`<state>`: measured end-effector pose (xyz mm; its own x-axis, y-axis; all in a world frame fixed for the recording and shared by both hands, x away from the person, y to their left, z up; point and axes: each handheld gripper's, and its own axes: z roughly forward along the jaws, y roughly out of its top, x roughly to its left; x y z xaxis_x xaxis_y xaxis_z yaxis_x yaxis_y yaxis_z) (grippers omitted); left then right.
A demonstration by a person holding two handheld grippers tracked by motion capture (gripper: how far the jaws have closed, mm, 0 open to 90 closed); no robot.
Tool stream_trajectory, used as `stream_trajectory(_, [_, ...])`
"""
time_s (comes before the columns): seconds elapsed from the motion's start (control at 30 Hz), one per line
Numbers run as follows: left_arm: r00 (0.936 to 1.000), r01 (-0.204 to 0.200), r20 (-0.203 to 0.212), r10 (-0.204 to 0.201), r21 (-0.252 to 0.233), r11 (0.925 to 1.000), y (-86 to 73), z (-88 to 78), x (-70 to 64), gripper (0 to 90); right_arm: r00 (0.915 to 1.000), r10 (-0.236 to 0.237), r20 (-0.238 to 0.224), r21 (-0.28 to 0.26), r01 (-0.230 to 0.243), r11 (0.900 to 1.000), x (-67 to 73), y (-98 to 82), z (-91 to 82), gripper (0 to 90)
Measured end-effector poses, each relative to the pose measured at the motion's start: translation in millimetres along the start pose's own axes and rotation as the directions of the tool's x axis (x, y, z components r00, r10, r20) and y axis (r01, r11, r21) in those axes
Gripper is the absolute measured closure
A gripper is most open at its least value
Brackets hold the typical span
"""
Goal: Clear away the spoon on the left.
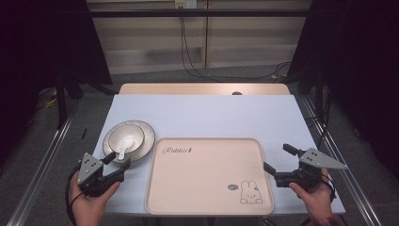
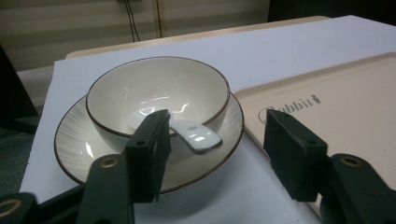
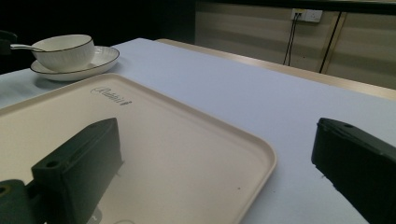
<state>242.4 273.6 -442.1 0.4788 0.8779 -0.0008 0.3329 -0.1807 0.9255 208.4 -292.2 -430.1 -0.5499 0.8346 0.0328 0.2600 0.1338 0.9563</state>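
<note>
A white bowl (image 1: 124, 135) with a dark rim stands on a ribbed plate (image 1: 147, 131) at the table's left. A white spoon (image 1: 122, 151) lies in the bowl, its handle sticking out over the rim toward me. My left gripper (image 1: 120, 160) is at that handle. In the left gripper view the spoon handle (image 2: 198, 137) lies between the jaws of the left gripper (image 2: 218, 128), close to the left jaw, with a wide gap to the right one. My right gripper (image 1: 276, 157) stands open at the right edge of the beige tray (image 1: 207, 174), nothing between its jaws.
The tray (image 2: 350, 107) carries a "Rabbit" word and a small bunny drawing, and nothing lies on it. It sits close beside the plate (image 2: 70, 140). The table top (image 1: 207, 113) has a pale cover; dark floor and cables lie beyond its far edge.
</note>
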Motion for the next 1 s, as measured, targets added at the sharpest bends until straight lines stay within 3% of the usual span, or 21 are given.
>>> stream_trajectory(0.23, [0.9992, -0.008, -0.040, 0.008, 0.001, 1.0000, -1.3, 3.2, 2.5, 47.9, 1.0000, 0.004, -0.003, 0.002, -0.004, 1.000, 0.2, -1.0, 0.1, 1.1])
stream_trajectory(0.43, [0.9993, 0.015, -0.035, -0.015, 0.002, 0.9999, -2.7, 7.6, 1.2, 52.6, 1.0000, 0.007, 0.003, -0.001, -0.007, 1.000, -0.6, -2.0, -1.3, 1.1])
stream_trajectory(0.77, [0.9994, 0.018, -0.030, -0.018, -0.009, 0.9998, -2.2, 9.1, 3.6, 64.4, 0.9999, 0.013, -0.002, 0.001, -0.013, 1.000, -1.7, -3.0, -3.9, 1.3])
stream_trajectory(1.0, [0.9990, 0.030, -0.034, -0.030, -0.012, 0.9995, -1.1, 10.2, 4.2, 66.5, 0.9999, 0.014, 0.004, 0.005, -0.014, 1.000, -1.2, -4.0, -5.1, 1.4])
